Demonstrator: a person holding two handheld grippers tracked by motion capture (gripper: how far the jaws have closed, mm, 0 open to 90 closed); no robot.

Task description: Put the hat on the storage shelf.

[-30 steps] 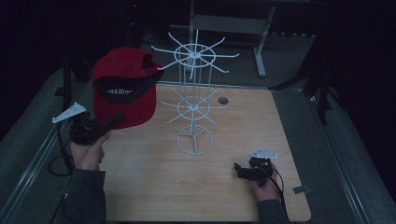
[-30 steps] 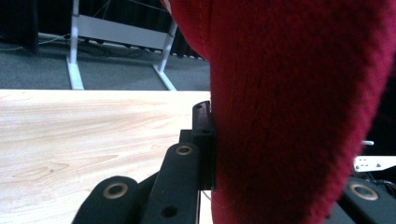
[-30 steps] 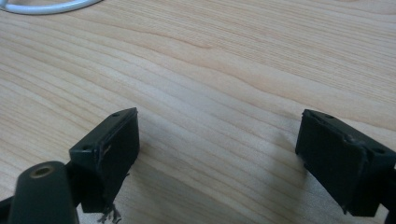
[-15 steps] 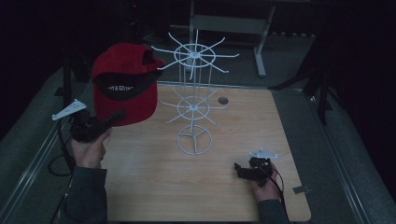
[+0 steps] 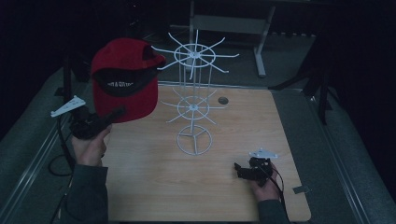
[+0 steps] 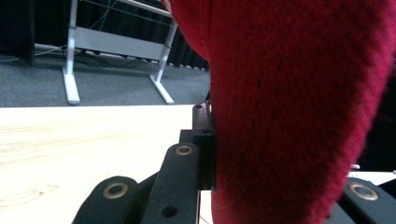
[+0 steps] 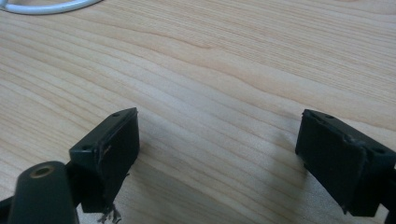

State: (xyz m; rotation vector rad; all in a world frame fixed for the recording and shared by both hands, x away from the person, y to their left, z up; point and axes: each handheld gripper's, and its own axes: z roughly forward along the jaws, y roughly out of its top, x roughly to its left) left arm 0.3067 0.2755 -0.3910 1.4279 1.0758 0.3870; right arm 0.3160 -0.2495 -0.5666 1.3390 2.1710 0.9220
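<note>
Red cap (image 5: 122, 79) hangs in the air over the left edge of the table (image 5: 140, 186), held up by the left gripper (image 5: 109, 114), whose jaws are clamped on the cloth at its lower rim. In the left gripper view the red fabric (image 6: 299, 107) is pressed flat against the black jaw, knitted or brushed in texture, with a stitched seam running down it. From above, the cap shows a rounded red crown, a dark inner band with pale lettering too small to read, and a brim that points toward the wire rack (image 5: 194, 100) just to its right.

The grip looks thin: only an edge of cloth sits between the jaws, so I judge the cap could slip out or swing if the hand tilts quickly. The rack is light, white and spindly, with thin arms that spread from two hubs on a ring base near the middle of the table. If the cap is to go on one of the upper arms, the brim or crown could catch a neighbouring arm and tip the whole stand, as nothing steadies it.

Right gripper (image 5: 243, 171) rests low near the right front corner of the table, jaws apart with bare wood (image 7: 210, 79) between them, well clear of the rack base.
</note>
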